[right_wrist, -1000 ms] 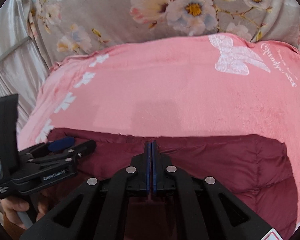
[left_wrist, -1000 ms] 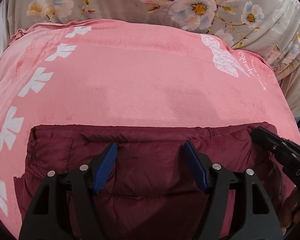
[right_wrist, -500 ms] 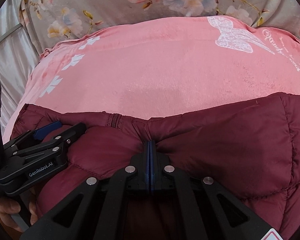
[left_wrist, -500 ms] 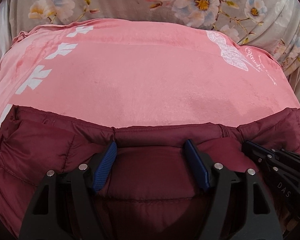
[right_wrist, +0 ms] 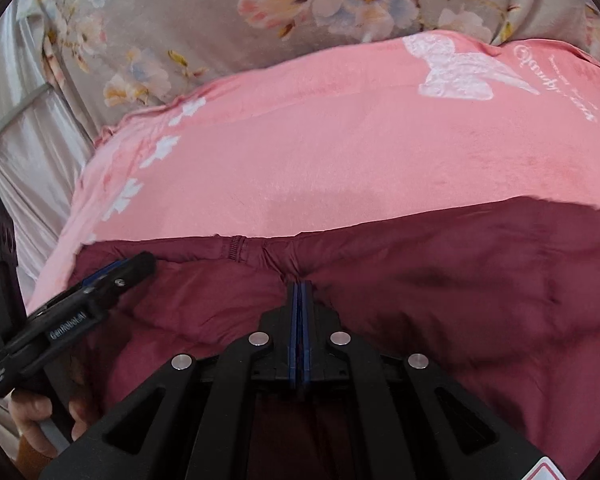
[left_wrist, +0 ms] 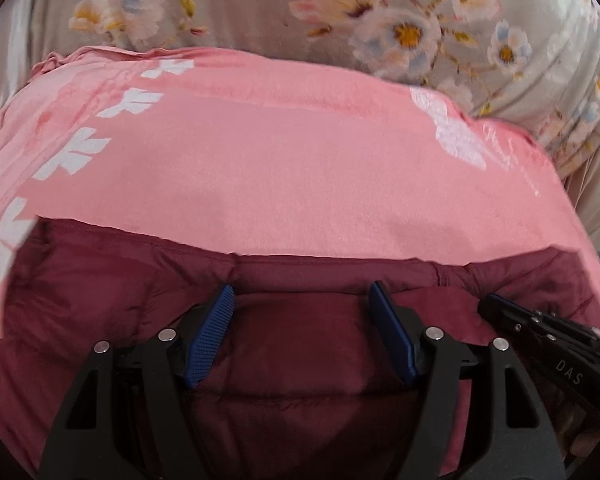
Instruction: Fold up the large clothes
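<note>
A maroon puffer jacket [left_wrist: 100,300] lies on a pink blanket [left_wrist: 280,160], its far edge running across both views. My left gripper [left_wrist: 302,300] holds its blue pads wide apart, pressed on a thick padded fold of the jacket that puckers at both pad tips. My right gripper [right_wrist: 299,286] is shut on a thin pinch of the jacket [right_wrist: 460,280] just right of its zipper [right_wrist: 236,246]. Each gripper shows in the other's view: the right gripper [left_wrist: 500,308] on the right, the left gripper [right_wrist: 136,264] on the left, both at the jacket's edge.
The pink blanket [right_wrist: 340,140], with white leaf and bow prints, covers a bed with a grey floral sheet [left_wrist: 260,8] behind it. Pale draped fabric [right_wrist: 28,140] hangs at the left. A person's hand [right_wrist: 32,420] grips the left tool's handle.
The jacket's edge has been lifted and bunched up between the two grippers, and more of the jacket now spreads across both views. Both grips have stayed as they were.
</note>
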A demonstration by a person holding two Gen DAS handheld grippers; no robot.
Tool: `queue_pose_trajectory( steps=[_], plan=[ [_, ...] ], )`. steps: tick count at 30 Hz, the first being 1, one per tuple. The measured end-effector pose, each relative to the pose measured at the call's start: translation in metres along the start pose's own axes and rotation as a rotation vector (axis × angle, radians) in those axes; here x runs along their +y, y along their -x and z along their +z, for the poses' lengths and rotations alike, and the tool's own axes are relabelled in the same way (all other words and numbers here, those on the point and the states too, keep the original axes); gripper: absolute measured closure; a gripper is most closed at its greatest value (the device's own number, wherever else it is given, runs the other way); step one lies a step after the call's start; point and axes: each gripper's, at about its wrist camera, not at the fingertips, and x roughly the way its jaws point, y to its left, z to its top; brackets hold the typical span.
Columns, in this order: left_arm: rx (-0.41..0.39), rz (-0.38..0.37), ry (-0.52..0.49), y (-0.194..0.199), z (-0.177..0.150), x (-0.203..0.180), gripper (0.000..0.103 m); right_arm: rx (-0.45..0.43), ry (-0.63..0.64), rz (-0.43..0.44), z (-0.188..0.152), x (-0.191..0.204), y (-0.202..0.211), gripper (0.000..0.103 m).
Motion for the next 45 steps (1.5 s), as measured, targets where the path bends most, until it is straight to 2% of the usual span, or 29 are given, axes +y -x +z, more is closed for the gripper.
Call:
queue_pose_trajectory(
  steps=[1,2,3,7,10,14,16,22,24,28,31,35,38,43,45],
  plan=[
    [-0.021,-0.009,0.033,0.017,0.0,0.008,0.035,-0.007,0.021,-0.038,-0.002,0.0,0.016,0.101],
    [-0.028,-0.014,0.062,0.03,0.0,0.015,0.035,-0.01,0.032,-0.053,-0.004,0.001,0.026,0.096],
    [-0.028,-0.018,0.084,0.041,0.0,0.021,0.035,-0.01,0.035,-0.048,-0.007,0.003,0.038,0.093],
    [-0.025,-0.066,0.223,0.1,-0.019,0.07,0.031,0.017,0.051,0.023,-0.027,0.024,0.061,0.092],
    [-0.001,-0.052,0.319,0.126,-0.042,0.105,0.027,0.045,0.074,0.069,-0.045,0.048,0.058,0.092],
    [0.053,-0.034,0.476,0.151,-0.086,0.155,0.026,0.091,0.097,0.089,-0.071,0.071,0.045,0.092],
    [0.066,-0.054,0.52,0.161,-0.107,0.169,0.025,0.116,0.093,0.092,-0.077,0.075,0.038,0.092],
    [0.084,-0.124,0.549,0.161,-0.13,0.169,0.022,0.107,0.084,0.053,-0.078,0.077,0.038,0.093],
    [0.074,-0.102,0.544,0.161,-0.128,0.167,0.022,0.075,0.073,0.027,-0.071,0.071,0.047,0.093],
    [0.031,-0.073,0.461,0.166,-0.108,0.159,0.022,0.026,0.011,-0.028,-0.054,0.043,0.061,0.093],
    [0.036,-0.039,0.4,0.16,-0.099,0.155,0.021,0.037,0.0,-0.004,-0.055,0.043,0.067,0.093],
    [0.088,-0.088,0.46,0.146,-0.113,0.159,0.021,0.076,0.051,0.013,-0.072,0.062,0.067,0.093],
    [0.101,-0.078,0.463,0.143,-0.123,0.158,0.021,0.091,0.076,0.012,-0.076,0.071,0.063,0.093],
    [0.094,-0.076,0.466,0.146,-0.125,0.162,0.021,0.027,0.046,-0.043,-0.05,0.056,0.065,0.093],
    [0.06,-0.091,0.47,0.151,-0.115,0.165,0.021,0.001,0.002,-0.075,-0.033,0.037,0.065,0.093]
  ],
)
